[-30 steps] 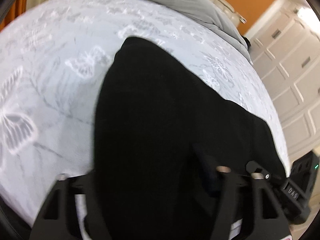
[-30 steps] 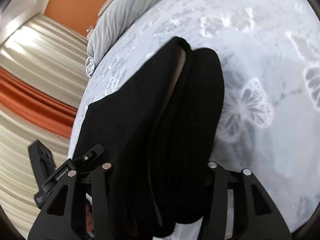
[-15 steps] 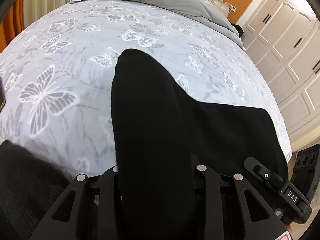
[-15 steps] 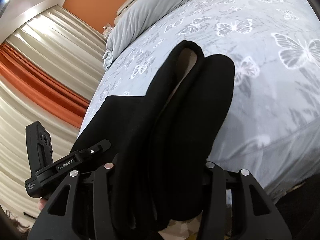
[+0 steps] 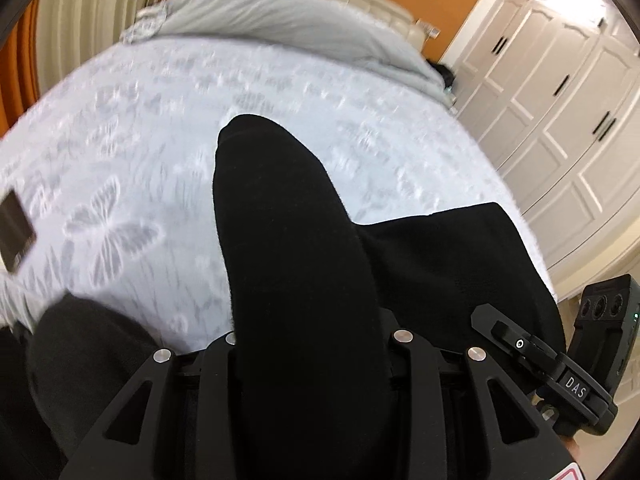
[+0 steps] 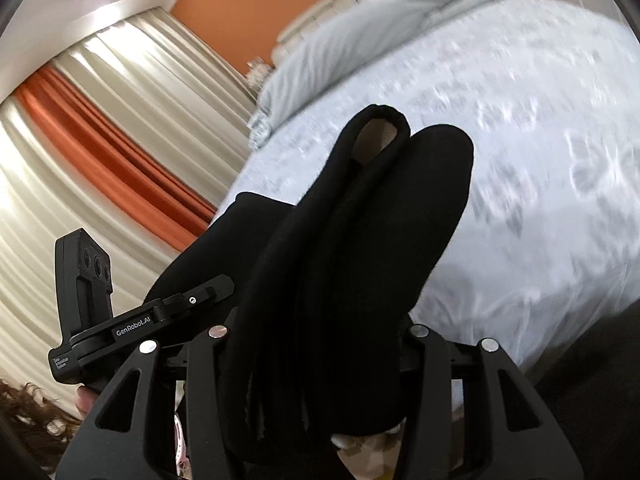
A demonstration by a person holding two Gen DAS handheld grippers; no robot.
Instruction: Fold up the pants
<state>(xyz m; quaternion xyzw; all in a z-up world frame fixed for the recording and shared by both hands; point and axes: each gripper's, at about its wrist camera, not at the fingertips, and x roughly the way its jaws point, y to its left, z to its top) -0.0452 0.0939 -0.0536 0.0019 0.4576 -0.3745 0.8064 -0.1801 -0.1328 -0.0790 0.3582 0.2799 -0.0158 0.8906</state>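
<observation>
The black pants [image 5: 288,240] are lifted over the butterfly-print bed [image 5: 140,140]. My left gripper [image 5: 312,340] is shut on a thick fold of the pants, which drapes forward over its fingers. The rest of the cloth spreads to the right toward the other gripper's body [image 5: 560,376]. My right gripper [image 6: 316,332] is shut on the other bunched end of the pants [image 6: 360,240]. A rolled hem with pale lining shows at the top of that bunch [image 6: 380,132]. Both sets of fingertips are hidden by cloth.
A grey duvet [image 5: 280,24] lies at the head of the bed. White wardrobe doors [image 5: 560,100] stand at the right. Cream and orange curtains [image 6: 100,160] hang at the left. A dark flat object [image 5: 14,228] lies on the bed's left. Dark cloth [image 5: 60,360] sits low left.
Both grippers have risen and pulled back from the bed with the pants held. More of the room and headboard now shows. The views are motion-blurred.
</observation>
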